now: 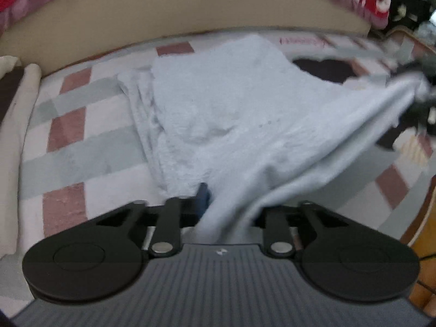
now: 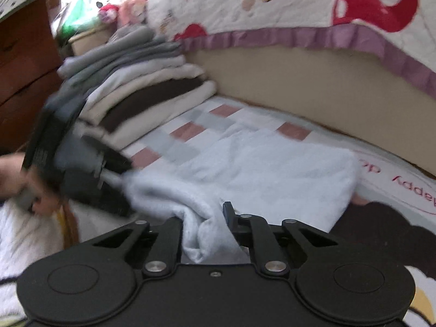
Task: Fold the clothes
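I see a pale blue fleecy garment (image 1: 218,114) spread across the middle of the left wrist view, lying on the checked bedcover (image 1: 76,147). Its far part lies flat with layered folds along the left edge; its near edge is gathered up at bottom centre and another corner is drawn up toward the right edge. In the right wrist view it bunches at bottom centre.

Checkered bed cover (image 1: 73,147), pale blue garment (image 1: 218,114), folded stack (image 2: 141,90)
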Available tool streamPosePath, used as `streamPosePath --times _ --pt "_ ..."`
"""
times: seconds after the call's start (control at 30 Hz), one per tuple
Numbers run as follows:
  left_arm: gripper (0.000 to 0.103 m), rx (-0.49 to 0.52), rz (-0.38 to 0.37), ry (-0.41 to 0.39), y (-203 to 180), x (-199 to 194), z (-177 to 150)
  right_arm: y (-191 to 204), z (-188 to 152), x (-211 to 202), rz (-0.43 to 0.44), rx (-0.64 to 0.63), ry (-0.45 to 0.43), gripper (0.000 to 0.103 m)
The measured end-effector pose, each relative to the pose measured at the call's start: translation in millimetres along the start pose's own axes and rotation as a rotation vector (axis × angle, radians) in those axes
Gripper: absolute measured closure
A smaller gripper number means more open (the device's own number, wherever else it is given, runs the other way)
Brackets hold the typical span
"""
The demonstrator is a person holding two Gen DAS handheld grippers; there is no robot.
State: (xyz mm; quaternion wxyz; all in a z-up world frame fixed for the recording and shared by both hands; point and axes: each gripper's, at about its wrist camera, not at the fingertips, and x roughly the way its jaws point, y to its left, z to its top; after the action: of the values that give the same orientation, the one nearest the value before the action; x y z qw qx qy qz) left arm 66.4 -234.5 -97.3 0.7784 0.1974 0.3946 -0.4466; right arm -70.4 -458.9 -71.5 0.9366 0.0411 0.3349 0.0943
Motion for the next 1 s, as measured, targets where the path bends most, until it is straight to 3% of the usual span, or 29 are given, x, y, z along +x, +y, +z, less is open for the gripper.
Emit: streamPosePath --times 0.1,0.2,0.37,0.43,0.47,0.53,0.6,0.67,0.83,1.0 --pt "0.088 -0.037 0.003 -0.059 -3 -41 0 6 -2 -16 0.051 0.052 -0.039 0.09" --pt "0.087 -0.152 -0.054 -0.088 2 -74 -7 12 -3 -40 0.136 0.141 -0.057 0.09" --pt "0.085 -0.153 -0.054 -0.073 -8 -85 -9 26 -4 -62 0.195 0.174 -0.017 0.09" --pt "0.08 -0.178 -0.056 -0.083 -5 -76 2 17 -6 -60 0.165 0.183 -0.017 0.091" --pt "0.069 -0.203 -0.06 -0.094 -2 -69 10 10 -6 -58 0.139 0.2 -0.021 0.091" --pt "0.059 -0.262 -0.068 -0.119 7 -52 27 -13 -2 -52 0.08 0.263 -0.034 0.091" --pt "0.057 -0.272 -0.051 -0.168 15 -32 41 -34 3 -43 0.042 0.295 -0.052 0.091" --pt "0.048 -0.274 -0.03 -0.22 22 -10 55 -54 9 -31 0.022 0.334 -0.057 0.091" --pt "0.051 -0.441 -0.086 -0.18 53 34 49 -91 12 8 -0.043 0.448 -0.029 0.091" --pt "0.056 -0.405 0.027 -0.166 62 56 63 -111 12 44 -0.116 0.47 0.041 0.09"
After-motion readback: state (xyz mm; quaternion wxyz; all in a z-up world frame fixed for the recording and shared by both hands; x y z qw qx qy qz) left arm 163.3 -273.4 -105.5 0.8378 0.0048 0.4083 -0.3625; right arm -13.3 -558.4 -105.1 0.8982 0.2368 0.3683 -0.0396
